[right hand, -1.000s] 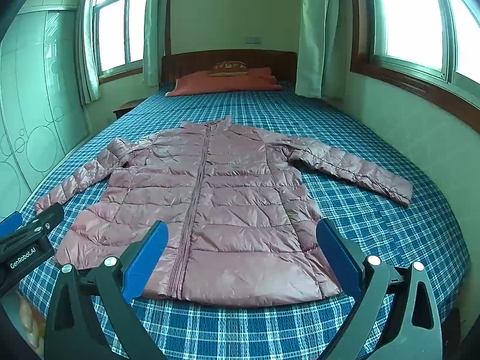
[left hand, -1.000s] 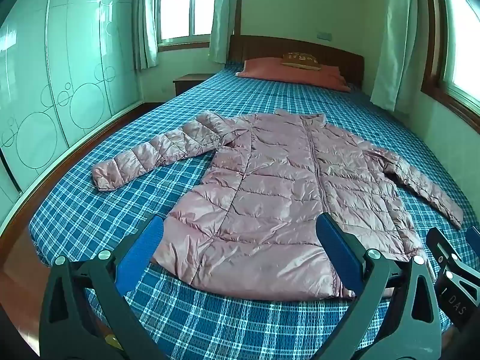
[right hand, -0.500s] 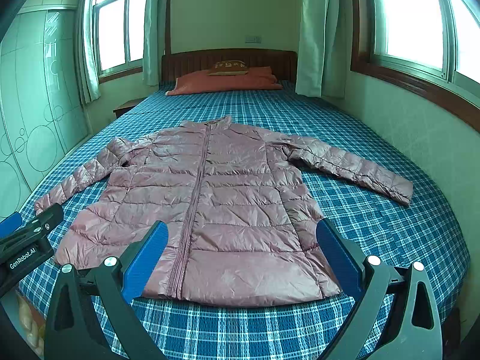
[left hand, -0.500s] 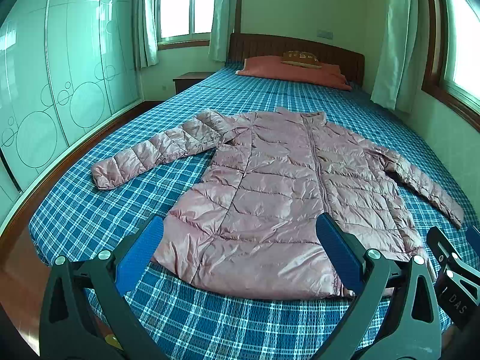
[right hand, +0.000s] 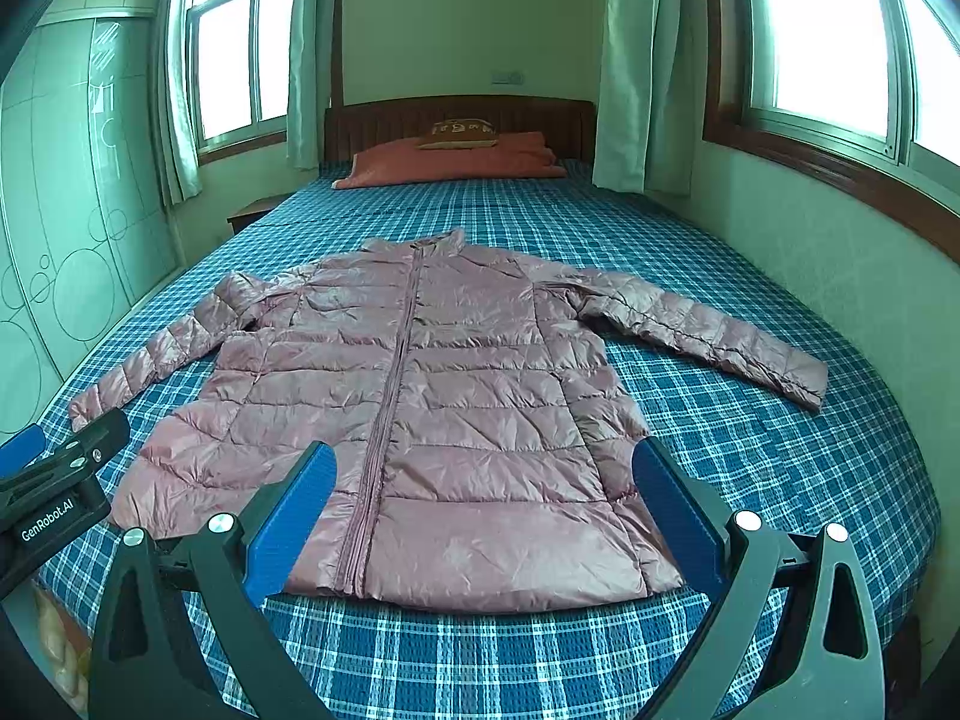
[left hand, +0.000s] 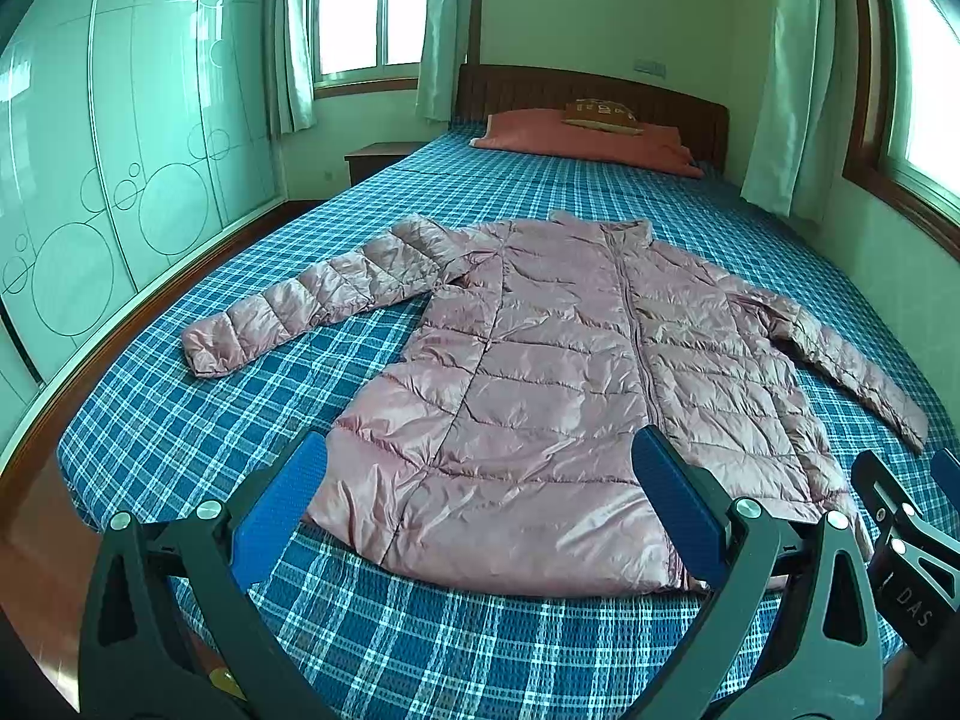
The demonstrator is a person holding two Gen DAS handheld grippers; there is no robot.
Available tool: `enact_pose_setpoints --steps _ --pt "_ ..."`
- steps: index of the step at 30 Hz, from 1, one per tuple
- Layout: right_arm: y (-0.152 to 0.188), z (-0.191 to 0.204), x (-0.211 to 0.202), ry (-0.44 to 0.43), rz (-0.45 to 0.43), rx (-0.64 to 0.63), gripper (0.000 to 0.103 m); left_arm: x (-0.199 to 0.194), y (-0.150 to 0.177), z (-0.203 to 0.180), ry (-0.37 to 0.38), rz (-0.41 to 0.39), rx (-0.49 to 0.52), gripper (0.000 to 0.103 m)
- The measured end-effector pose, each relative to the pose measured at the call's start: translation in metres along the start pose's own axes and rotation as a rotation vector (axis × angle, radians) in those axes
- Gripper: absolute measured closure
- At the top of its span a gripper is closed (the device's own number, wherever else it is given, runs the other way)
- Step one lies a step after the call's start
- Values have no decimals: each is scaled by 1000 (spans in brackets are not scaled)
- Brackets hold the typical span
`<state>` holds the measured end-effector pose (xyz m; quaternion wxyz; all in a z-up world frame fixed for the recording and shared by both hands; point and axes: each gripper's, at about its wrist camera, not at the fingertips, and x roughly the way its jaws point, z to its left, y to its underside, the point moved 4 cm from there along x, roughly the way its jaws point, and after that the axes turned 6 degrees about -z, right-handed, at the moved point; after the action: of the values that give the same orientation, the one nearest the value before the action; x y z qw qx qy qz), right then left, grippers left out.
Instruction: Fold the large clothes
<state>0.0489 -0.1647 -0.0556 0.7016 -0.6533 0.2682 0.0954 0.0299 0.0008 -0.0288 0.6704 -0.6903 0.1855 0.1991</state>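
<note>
— So, what do your two wrist cameras give you?

— Both look down the length of a bed [left hand: 180, 438] with a blue plaid cover. My left gripper [left hand: 480, 516] fills the bottom of its frame, jaws spread wide, blue pads [left hand: 276, 504] well apart and nothing between them. My right gripper [right hand: 480, 516] sits the same way at the bottom of its own frame, wide open and empty.

— And the garment?

— A pink quilted jacket [right hand: 432, 396] lies flat in the middle of the frame, front up, zipper closed as far as I can tell, collar toward the headboard [right hand: 462, 114] at the top. Both sleeves are stretched outward: one reaches toward the left edge, the other toward the right edge near the wall under the window [right hand: 822, 30]. The hem lies just beyond my pads, apart from them.

— Anything else on the bed?

— An orange pillow [left hand: 582, 141] at upper centre, with a small brown cushion [left hand: 600, 114] on top. A pale green wardrobe [left hand: 108, 168] with circle patterns takes the left side of the left view.

— Do the grippers see each other?

— Yes, each shows at the other frame's lower corner.
</note>
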Motion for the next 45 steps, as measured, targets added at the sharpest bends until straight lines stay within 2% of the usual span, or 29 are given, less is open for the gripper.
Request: enact_pose_setpoints --steps 45 --pt "6 4 4 -3 8 -1 5 0 12 -4 2 15 7 2"
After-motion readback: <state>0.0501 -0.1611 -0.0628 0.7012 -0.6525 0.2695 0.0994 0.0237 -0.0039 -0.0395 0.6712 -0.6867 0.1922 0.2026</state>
